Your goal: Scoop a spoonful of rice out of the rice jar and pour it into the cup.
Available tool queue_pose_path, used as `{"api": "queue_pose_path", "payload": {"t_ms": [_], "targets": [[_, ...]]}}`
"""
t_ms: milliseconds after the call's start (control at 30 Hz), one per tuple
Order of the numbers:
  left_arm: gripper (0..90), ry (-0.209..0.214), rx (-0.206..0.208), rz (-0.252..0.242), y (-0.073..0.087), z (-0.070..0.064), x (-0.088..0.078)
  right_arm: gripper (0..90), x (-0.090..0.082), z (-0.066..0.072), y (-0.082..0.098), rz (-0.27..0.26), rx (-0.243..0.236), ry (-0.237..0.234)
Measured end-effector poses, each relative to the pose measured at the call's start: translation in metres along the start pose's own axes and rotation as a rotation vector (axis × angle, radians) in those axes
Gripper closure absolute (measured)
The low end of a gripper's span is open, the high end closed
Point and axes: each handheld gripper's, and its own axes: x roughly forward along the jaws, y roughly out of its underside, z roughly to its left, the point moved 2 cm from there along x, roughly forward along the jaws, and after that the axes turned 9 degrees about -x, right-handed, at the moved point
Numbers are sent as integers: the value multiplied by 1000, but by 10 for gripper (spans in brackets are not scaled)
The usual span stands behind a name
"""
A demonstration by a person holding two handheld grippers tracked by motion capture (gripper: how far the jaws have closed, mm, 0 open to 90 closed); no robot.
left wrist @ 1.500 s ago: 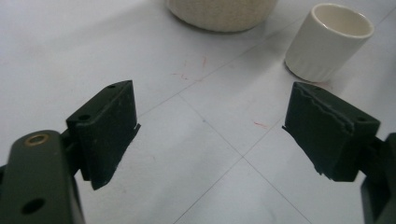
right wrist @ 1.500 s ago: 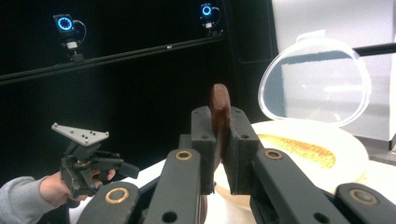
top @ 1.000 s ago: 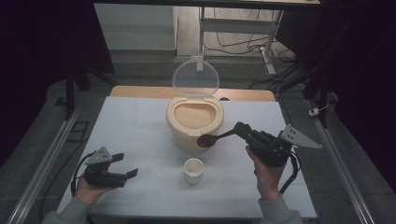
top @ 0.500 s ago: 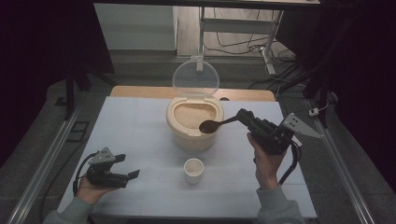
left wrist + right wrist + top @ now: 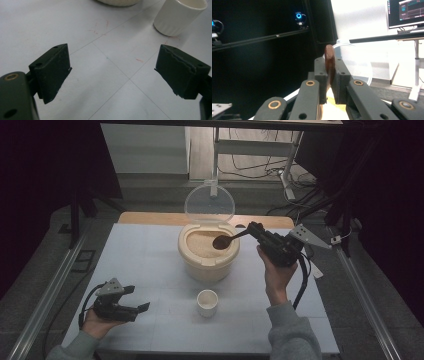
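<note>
Right gripper is clamped on the handle of a dark wooden spoon, its 2 jaws pinching the handle end tight, as the right gripper view confirms with the brown handle squeezed between the pads. Spoon bowl hangs over the far-right part of the open rice container, just above the grain, with the clear lid standing up behind it. That spoon looks stiff and light, smooth wood, so it could twist in a pinch; holding it near the handle end gives reach, but any load in the bowl will lever against the pads. I'd keep it level. Grain is loose and will spill at a tilt. Small white cup waits on the counter, near side of the container, light and easy to knock. Left gripper rests near-left, jaws wide apart, holding nothing.
</note>
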Motion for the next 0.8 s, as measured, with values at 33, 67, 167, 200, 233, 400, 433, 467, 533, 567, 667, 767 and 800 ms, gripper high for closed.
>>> {"api": "queue_pose_path", "payload": {"t_ms": [33, 67, 167, 200, 233, 400, 433, 467, 533, 567, 667, 767, 800], "targets": [[121, 0, -1, 0, 0, 0, 0, 829, 6, -1, 0, 19, -3, 19], [121, 1, -1, 1, 0, 0, 0, 829, 6, -1, 0, 19, -3, 19], [120, 2, 0, 5, 0, 0, 1, 829, 16, -4, 2, 52, -30, 48], [120, 2, 0, 6, 0, 0, 1, 829, 19, -4, 2, 61, -38, 58], [120, 3, 0, 6, 0, 0, 1, 829, 21, -5, 3, 67, -43, 67], [119, 4, 1, 9, 0, -1, 2, 829, 27, -8, 5, 85, -59, 94], [120, 5, 2, 9, 0, -1, 2, 829, 28, -9, 5, 90, -66, 101], [120, 5, 2, 10, 0, -1, 2, 830, 29, -9, 6, 93, -68, 106], [120, 6, 3, 11, 0, -1, 2, 829, 31, -10, 7, 101, -75, 117], [120, 6, 2, 11, 0, -1, 3, 829, 32, -11, 8, 103, -75, 119], [120, 8, 3, 15, 0, -2, 3, 829, 35, -11, 10, 119, -90, 131], [119, 9, 3, 17, 0, -2, 3, 829, 38, -12, 13, 137, -103, 143], [119, 9, 2, 18, 0, -2, 3, 829, 39, -12, 14, 144, -108, 144]]}}
